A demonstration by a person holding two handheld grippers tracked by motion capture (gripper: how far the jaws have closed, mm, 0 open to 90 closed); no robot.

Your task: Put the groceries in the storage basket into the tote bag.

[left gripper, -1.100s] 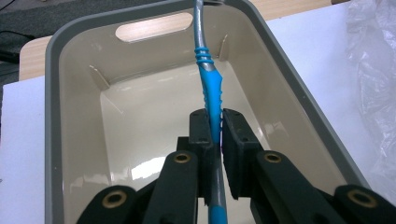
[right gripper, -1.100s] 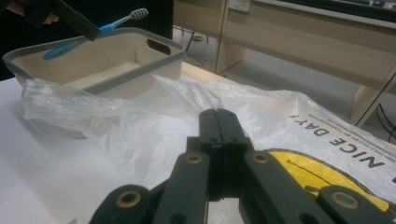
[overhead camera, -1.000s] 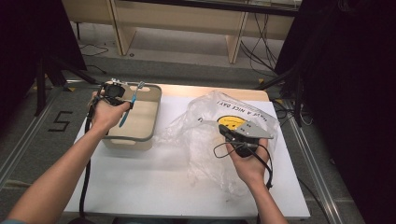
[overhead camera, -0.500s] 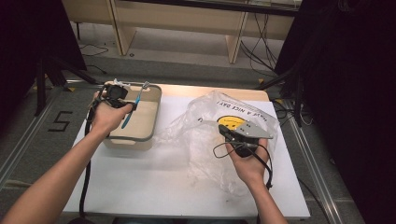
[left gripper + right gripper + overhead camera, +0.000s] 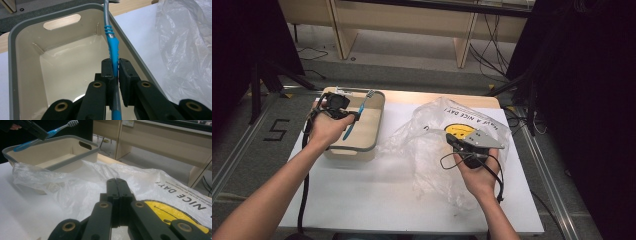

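the blue toothbrush (image 5: 114, 53) is clamped at mid-handle by the left gripper (image 5: 338, 107) and held over the beige bin (image 5: 23, 62), bristles tilted up past the far rim, apparently so it can be lowered in. the bin's floor is bare, with walls well apart. to the right, the right gripper (image 5: 465, 142) rests closed on the crumpled plastic bag (image 5: 82, 182), seemingly pinning it; whether film is pinched cannot be told.

The left forearm (image 5: 277, 185) reaches up the table's left side, its hand (image 5: 326, 131) wrapped round the left gripper (image 5: 114, 65), whose jaws are pinched nearly together (only a thin gap). The right hand (image 5: 477, 175) grips the right gripper (image 5: 117, 185) from below, jaws pressed fully together, pointing away from the person.
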